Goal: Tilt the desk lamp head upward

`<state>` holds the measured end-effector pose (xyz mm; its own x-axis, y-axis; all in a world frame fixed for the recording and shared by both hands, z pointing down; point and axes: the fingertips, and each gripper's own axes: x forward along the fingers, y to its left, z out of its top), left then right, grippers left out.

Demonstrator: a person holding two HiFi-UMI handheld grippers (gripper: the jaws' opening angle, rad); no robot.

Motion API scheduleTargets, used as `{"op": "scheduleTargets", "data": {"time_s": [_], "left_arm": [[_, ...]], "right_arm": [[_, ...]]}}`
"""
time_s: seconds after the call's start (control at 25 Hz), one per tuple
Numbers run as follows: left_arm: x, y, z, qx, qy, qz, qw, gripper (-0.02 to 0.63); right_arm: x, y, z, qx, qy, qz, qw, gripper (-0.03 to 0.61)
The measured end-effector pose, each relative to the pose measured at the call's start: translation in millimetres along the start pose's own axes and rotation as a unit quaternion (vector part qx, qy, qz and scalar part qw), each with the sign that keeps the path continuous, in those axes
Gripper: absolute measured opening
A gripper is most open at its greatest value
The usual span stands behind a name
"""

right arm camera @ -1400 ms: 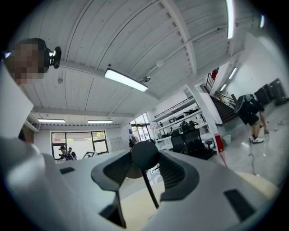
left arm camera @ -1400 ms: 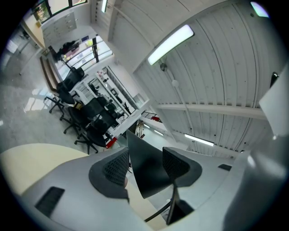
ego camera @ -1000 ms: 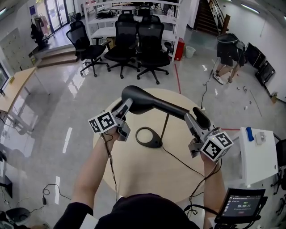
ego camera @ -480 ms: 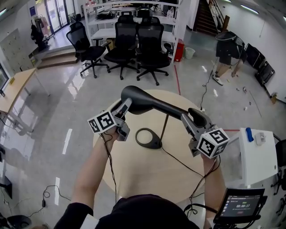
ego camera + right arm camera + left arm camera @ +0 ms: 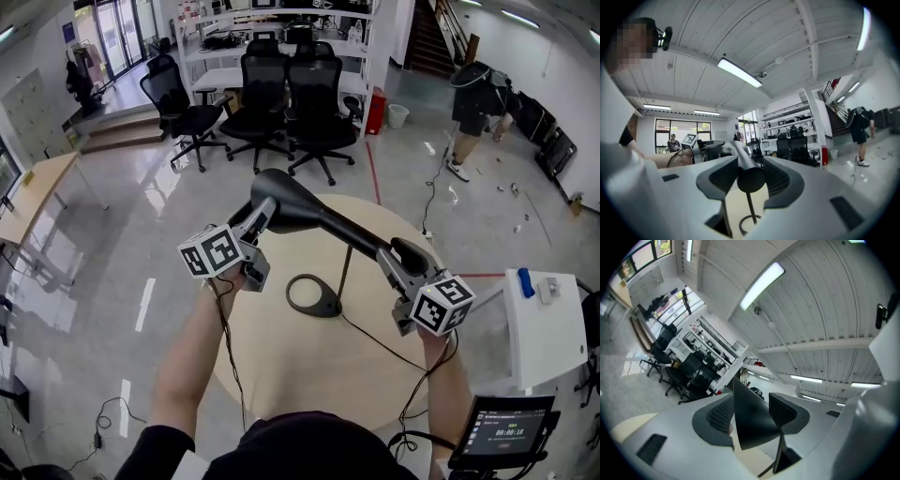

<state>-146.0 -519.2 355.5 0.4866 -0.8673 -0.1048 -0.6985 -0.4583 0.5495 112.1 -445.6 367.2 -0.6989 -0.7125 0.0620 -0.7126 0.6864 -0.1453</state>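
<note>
Open-plan office or lab hall — wide glossy grey floor (image 5: 141,187), white ribbed ceiling (image 5: 825,296) with strip lights (image 5: 761,284). Black swivel chairs (image 5: 281,94) grouped before white shelving rack (image 5: 281,23) loaded with gear. Staircase (image 5: 431,33) at back, glass doors (image 5: 112,28) far left. Round wooden worktop (image 5: 309,375) mid-floor, loose cable (image 5: 103,412) on floor beside it — small screen (image 5: 502,431) on stand, person (image 5: 473,103) standing far right.

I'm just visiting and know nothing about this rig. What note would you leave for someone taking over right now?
Left gripper: fingers shut on the rim of the lamp head.
Right gripper: fingers have just closed on the rear end of the lamp arm.
Lamp base stands on the round table.
Done: both grips set.
Left to do: tilt the head upward, then release.
</note>
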Motion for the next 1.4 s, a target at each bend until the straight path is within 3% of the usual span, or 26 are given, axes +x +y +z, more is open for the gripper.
{"op": "scheduleTargets", "data": {"time_s": [0.44,1.04,1.4], "left_arm": [[7,-25,28,0.108,0.007,0.013,0.994,0.241],[12,-74,53,0.192,-0.001,-0.005,0.9814,0.241],[14,-86,55,0.218,0.006,-0.003,0.9759,0.241]], "right_arm": [[5,-2,-15,0.033,0.003,0.006,0.999,0.17],[11,-2,-37,0.063,0.015,0.018,0.998,0.17],[12,-2,-44,0.066,0.02,0.018,0.997,0.17]]}}
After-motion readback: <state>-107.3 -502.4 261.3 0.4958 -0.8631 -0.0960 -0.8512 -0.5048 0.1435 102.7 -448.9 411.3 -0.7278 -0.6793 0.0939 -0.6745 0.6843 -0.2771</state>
